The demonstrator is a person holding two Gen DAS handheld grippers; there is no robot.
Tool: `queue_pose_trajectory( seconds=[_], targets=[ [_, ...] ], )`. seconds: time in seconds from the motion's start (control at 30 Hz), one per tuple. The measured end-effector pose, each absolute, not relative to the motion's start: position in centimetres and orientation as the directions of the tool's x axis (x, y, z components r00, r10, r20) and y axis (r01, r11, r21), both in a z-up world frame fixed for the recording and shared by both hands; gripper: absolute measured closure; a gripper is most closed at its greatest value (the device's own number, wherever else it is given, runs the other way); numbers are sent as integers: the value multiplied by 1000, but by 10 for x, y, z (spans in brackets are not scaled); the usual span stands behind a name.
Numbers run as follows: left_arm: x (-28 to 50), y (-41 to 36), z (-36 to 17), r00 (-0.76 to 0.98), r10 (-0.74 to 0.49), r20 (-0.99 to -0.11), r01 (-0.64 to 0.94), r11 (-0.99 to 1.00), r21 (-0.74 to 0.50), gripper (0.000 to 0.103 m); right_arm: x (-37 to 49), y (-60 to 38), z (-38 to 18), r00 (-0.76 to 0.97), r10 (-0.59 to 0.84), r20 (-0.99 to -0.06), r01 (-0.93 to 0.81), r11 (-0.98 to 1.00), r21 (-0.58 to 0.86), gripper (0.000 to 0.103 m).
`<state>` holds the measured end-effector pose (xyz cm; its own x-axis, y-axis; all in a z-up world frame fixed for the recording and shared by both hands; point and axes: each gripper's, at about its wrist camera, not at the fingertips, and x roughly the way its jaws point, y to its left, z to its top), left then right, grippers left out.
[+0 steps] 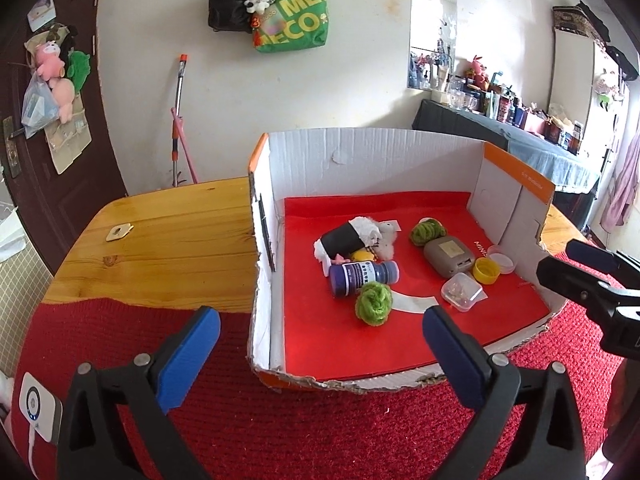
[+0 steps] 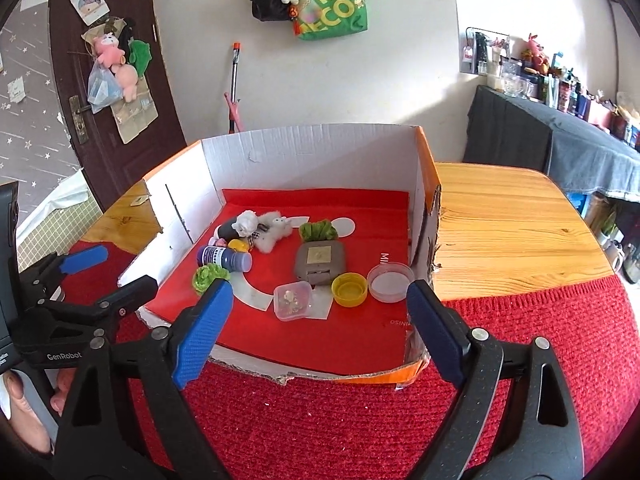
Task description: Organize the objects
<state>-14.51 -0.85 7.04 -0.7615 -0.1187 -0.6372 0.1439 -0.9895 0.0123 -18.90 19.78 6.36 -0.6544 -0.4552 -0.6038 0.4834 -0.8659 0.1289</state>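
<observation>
- Left hand-held gripper [image 1: 320, 344] spread wide with nothing between its blue ribbed pads; it hangs over the red knitted cloth [image 1: 320, 432] at the torn front edge of the cardboard box [image 1: 360, 152].
- Right hand-held gripper [image 2: 320, 320] likewise spread and holding nothing, at the lower centre of its frame, over the box's front lip.
- Box: white corrugated walls on three sides, low ragged front, red liner; open floor lies along its near strip.
- Purple bottle [image 1: 362, 276] lies on its side mid-box, long axis left to right, cap toward frame right; a fuzzy green yarn ball [image 1: 374, 303] touches it.
- Grey case [image 2: 320, 260], clear lidded tub [image 2: 293, 297], yellow cap [image 2: 351, 289] and round white lid [image 2: 390, 277] cluster at the box's right; bare wooden table [image 2: 500, 232] beyond.
</observation>
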Motion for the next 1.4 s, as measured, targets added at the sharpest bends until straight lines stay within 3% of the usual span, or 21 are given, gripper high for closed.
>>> queue_pose_trajectory(
  seconds=[1.4],
  targets=[
    [-142,-7,63,-770,-126,-626,156,-988,7,0,-191,199,44,-639,-459,-617,454,-873,180,14]
  ],
)
